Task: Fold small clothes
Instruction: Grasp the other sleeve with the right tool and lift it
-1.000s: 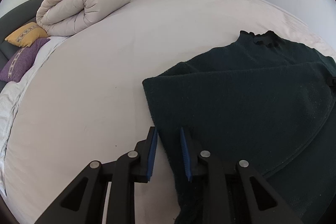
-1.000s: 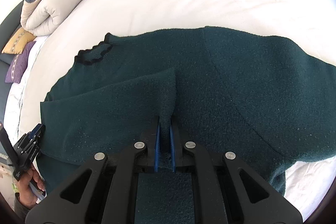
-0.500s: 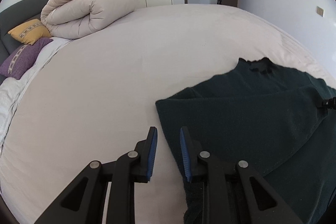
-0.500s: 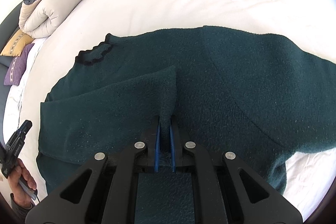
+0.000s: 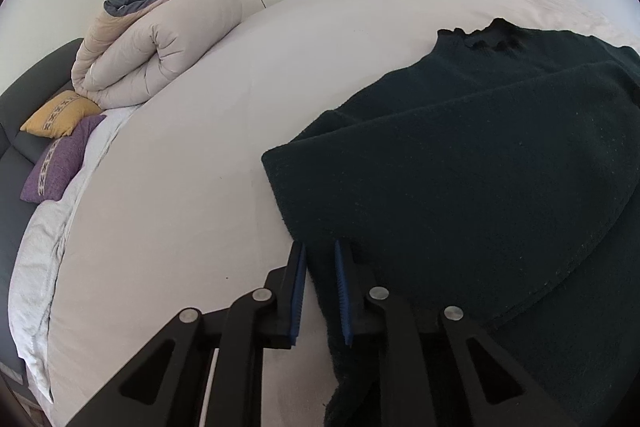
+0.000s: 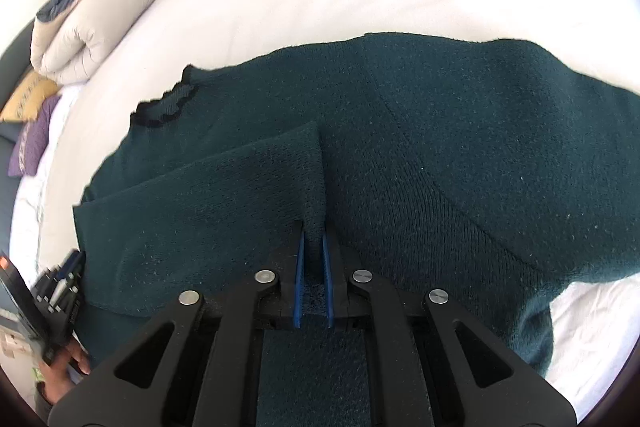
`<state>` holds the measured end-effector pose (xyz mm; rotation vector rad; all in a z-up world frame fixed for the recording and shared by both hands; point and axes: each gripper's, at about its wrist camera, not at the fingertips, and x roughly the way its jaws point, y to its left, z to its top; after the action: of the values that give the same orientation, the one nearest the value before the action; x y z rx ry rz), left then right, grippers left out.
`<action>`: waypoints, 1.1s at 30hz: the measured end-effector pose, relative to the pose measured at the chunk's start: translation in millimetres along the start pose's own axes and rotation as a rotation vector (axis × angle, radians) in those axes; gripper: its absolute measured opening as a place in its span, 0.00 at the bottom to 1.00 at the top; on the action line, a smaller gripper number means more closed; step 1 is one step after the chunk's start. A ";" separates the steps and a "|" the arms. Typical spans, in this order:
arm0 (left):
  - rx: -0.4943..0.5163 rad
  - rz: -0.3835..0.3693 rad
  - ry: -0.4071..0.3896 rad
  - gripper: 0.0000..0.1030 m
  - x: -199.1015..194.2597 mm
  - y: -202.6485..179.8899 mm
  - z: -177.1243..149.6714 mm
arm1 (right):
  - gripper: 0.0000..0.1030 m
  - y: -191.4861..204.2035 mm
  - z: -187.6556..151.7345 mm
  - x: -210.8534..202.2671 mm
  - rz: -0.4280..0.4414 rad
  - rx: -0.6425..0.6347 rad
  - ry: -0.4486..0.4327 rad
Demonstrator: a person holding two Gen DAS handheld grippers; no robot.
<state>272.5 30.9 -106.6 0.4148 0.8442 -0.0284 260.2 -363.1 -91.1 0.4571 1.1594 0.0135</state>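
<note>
The dark green sweater [image 6: 420,155] lies spread on the bed [image 5: 168,195], one side already folded inward. The right gripper [image 6: 313,251] has its jaws clenched on that flap's edge; the left gripper [image 5: 320,287] sits slack-jawed at the near fold corner, the cloth edge between its jaws. To fold cleanly, the left should pinch that corner so both carry the flap across level, edges aligned.

The left tool [image 5: 320,287] is seen with its blue-padded fingers [image 5: 298,291] held apart, angled low and forward. The right tool [image 6: 313,267] is seen with its fingers [image 6: 299,279] drawn narrowly together, fabric pinched between them. At the near left of the right wrist view, the person's left hand [image 6: 60,367] is partly visible, blurred.
</note>
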 end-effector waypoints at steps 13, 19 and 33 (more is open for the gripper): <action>-0.034 -0.005 -0.013 0.38 -3.5 -18.9 4.6 | 0.29 44.2 -5.5 -35.9 0.250 -0.060 -0.091; -0.167 -0.077 0.012 0.56 -7.8 11.8 1.6 | 0.62 11.5 -27.4 -11.6 0.338 0.038 -0.093; -0.454 -0.528 -0.056 0.90 -85.3 -9.2 1.2 | 0.61 -315.5 -125.8 -184.6 0.216 0.847 -0.544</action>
<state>214.5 10.3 -46.8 -0.2407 0.8565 -0.3291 3.1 -651.7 -80.8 1.2470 0.5260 -0.4056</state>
